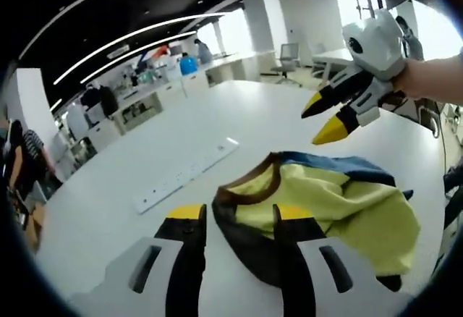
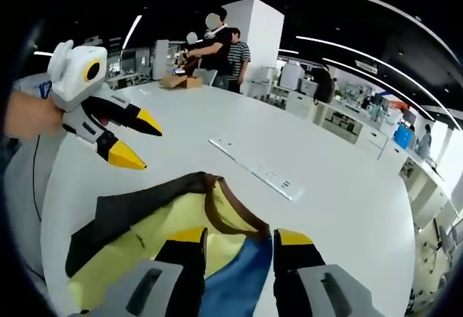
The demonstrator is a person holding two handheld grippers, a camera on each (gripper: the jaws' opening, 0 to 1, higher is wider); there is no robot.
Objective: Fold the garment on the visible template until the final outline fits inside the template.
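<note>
While the garment [image 1: 318, 208] lies crumpled on the white surface [image 1: 145, 165] | power strip [image 1: 187, 174] just beside garment | left claw [image 1: 239, 217] and right claw [image 2: 241, 243] agape, empty, over garment

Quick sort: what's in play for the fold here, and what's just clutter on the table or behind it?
In play:
- garment, yellow with blue and dark panels, crumpled on the white table
- left tongs, open, at its collar
- right tongs, open, over the blue part

Just lying about:
- white power strip, beside the garment, apart from it
- cardboard box at the far edge
- people standing behind
</note>
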